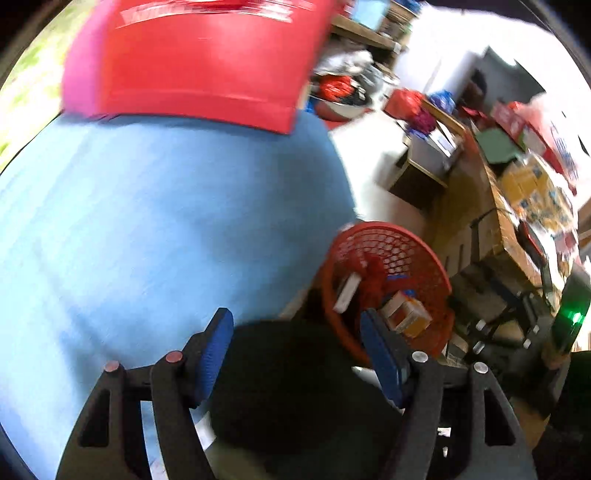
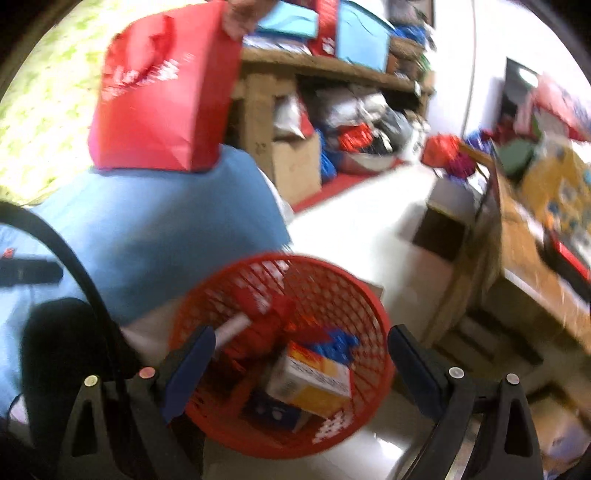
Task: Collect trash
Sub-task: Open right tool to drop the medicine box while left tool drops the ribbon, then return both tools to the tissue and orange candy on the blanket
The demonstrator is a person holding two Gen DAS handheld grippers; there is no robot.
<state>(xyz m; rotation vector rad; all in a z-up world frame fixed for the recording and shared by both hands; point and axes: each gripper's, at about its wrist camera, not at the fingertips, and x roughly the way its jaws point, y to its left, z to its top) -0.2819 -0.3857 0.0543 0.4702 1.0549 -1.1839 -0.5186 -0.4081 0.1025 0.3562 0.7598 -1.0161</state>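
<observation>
The trash sits in the red mesh basket [image 2: 280,354], on the pale floor [image 2: 369,240] just beside the blue-covered table [image 2: 155,229]. Contents: a yellow/white carton [image 2: 314,380] near the bottom, a white tube-like piece [image 2: 232,328] leaning on crumpled red wrapping [image 2: 266,332], blue packaging [image 2: 336,347] behind the carton. Basket is low and next to the table edge, so I judge items can be dropped in w/o long reach. Mesh walls let me check fill level from the side; looks partly full, approx.

Right tool [image 2: 301,369]: jaws spread wide, nothing between them; it hangs above the basket mouth, pointing down into it.

Left tool [image 1: 295,354]: jaws also spread, no item pinched; a dark shape below it, cannot tell what. From the left wrist view the basket [image 1: 388,280] lies to the right of that tool.

Both tools empty, so I judge the current step as between drops, next pickup pending.

Outward: a red paper bag [image 2: 159,99] stands upright at the table's far end, a hand [image 2: 243,14] at its top corner. Cluttered wooden shelves [image 2: 332,70] behind; stacked boxes [image 2: 554,192] at right. Frames are blurred; fine detail unreliable.
</observation>
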